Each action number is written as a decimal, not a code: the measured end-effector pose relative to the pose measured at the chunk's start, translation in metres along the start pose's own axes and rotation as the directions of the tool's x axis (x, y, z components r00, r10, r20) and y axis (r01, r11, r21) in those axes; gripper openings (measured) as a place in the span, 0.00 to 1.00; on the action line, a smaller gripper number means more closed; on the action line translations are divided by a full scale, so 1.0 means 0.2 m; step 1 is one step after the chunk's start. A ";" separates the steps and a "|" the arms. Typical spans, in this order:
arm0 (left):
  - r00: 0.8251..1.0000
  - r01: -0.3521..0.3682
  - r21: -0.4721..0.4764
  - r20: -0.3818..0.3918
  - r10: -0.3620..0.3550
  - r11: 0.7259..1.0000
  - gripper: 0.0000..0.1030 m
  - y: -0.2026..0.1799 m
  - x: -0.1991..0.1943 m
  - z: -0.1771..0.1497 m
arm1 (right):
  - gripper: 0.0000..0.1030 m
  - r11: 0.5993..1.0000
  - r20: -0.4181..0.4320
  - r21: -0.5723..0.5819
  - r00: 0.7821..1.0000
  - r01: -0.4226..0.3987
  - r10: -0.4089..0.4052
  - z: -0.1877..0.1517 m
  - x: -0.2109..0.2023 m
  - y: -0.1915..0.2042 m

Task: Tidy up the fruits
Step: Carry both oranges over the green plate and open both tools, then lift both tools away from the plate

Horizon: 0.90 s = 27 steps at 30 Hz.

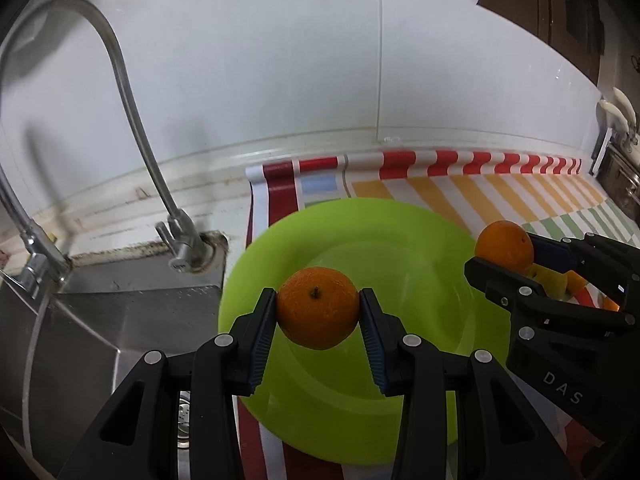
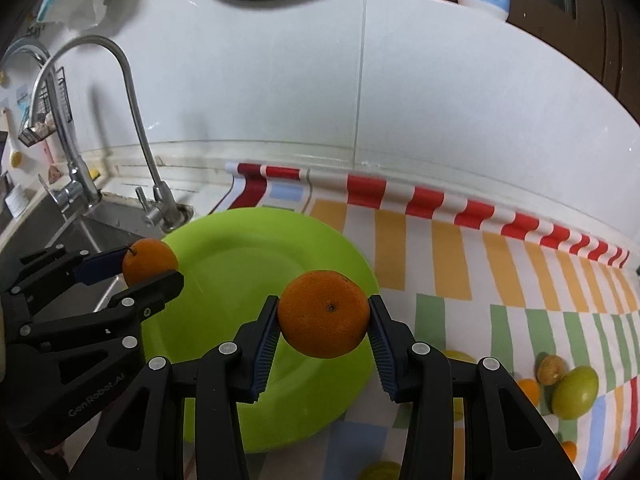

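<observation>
My left gripper (image 1: 319,309) is shut on an orange (image 1: 318,307) and holds it above the green plate (image 1: 420,236). My right gripper (image 2: 323,315) is shut on a second orange (image 2: 324,314) above the plate's right part (image 2: 224,248). Each gripper shows in the other view: the right one (image 1: 505,258) with its orange (image 1: 505,245) over the plate's right rim, the left one (image 2: 149,267) with its orange (image 2: 150,261) over the plate's left rim. The plate holds no fruit.
A steel sink (image 1: 92,320) with a curved tap (image 1: 132,112) lies left of the plate. A striped cloth (image 2: 460,272) covers the counter. A green lime (image 2: 575,392) and several small oranges (image 2: 550,369) lie on it at the right. A white tiled wall stands behind.
</observation>
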<state>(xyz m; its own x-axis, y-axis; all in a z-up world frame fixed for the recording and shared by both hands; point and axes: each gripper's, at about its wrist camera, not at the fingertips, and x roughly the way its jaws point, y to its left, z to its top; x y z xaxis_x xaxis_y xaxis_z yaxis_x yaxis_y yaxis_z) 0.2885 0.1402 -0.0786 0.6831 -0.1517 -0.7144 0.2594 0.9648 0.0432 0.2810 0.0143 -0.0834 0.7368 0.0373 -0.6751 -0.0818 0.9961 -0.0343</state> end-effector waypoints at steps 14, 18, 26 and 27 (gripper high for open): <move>0.997 -0.051 -0.032 0.047 0.053 0.998 0.53 0.03 -0.20 -0.02 | 0.55 0.998 0.041 0.064 0.999 -0.010 0.007 -0.01 -0.18 -0.05; 0.996 -0.051 -0.047 0.073 0.054 0.998 0.56 0.00 -0.32 -0.05 | 0.55 0.998 0.069 0.061 0.998 -0.012 0.007 -0.03 -0.28 -0.05; 0.990 -0.059 -0.079 0.120 0.068 0.995 0.63 -0.05 -0.51 -0.08 | 0.59 0.998 0.124 0.056 0.992 -0.006 -0.001 -0.09 -0.50 -0.07; 0.989 -0.060 -0.083 0.127 0.070 0.995 0.63 -0.06 -0.54 -0.08 | 0.59 0.999 0.132 0.054 0.991 -0.005 -0.003 -0.09 -0.52 -0.08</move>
<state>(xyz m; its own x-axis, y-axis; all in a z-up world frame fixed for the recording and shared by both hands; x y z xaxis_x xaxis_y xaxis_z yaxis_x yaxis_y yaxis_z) 0.2008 0.1486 -0.0140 0.7809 -0.1097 -0.6150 0.1608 0.9866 0.0282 0.1923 -0.0065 -0.0259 0.8191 0.0451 -0.5718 -0.0489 0.9988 0.0087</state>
